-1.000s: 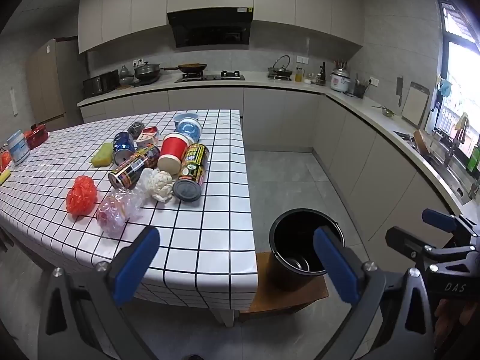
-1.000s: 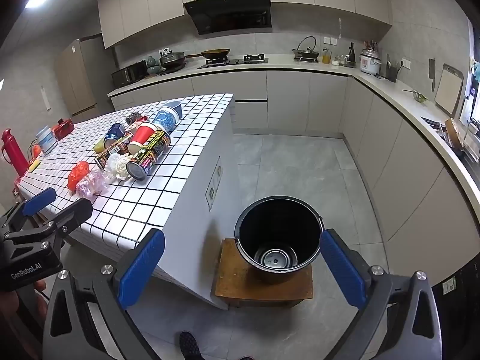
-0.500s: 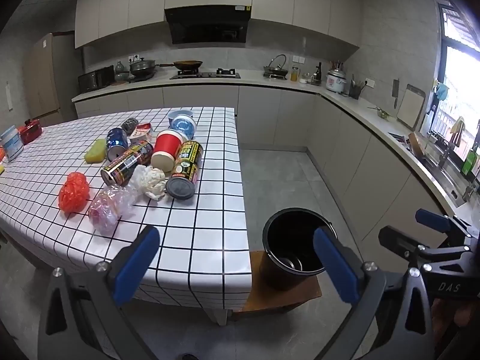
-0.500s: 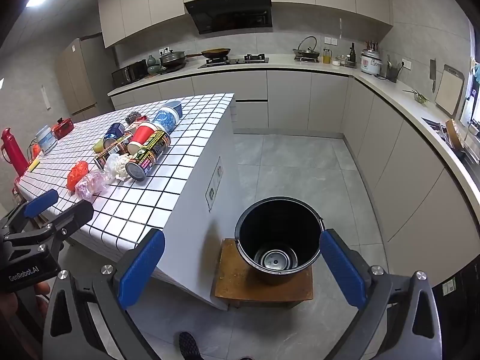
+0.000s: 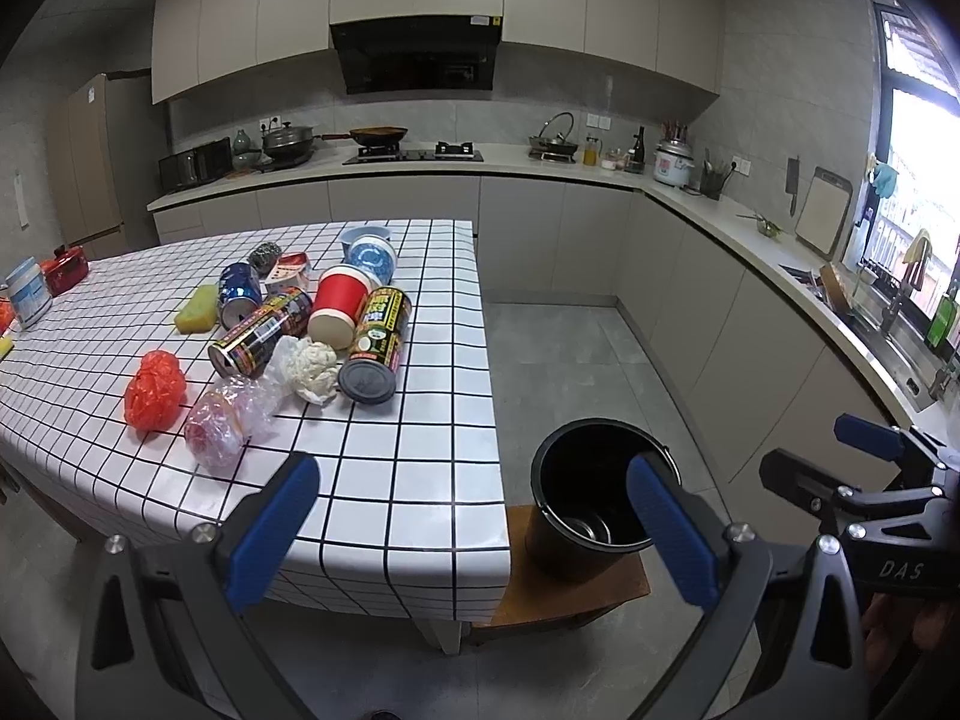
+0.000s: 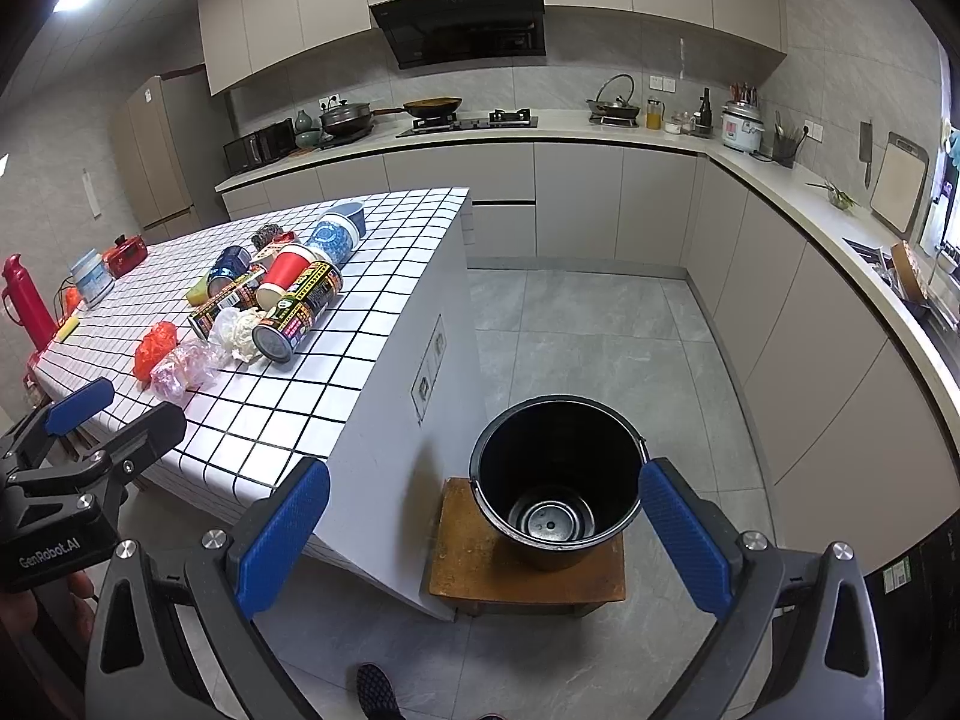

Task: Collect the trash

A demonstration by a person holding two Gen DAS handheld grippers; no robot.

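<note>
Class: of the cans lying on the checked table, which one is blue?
The blue can beside the yellow sponge; the other two cans are black with yellow print.

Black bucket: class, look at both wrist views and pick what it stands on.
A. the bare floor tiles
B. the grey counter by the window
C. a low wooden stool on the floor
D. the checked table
C: the black bucket stands on a low wooden stool on the floor, beside the end of the checked table, not on it.
</note>
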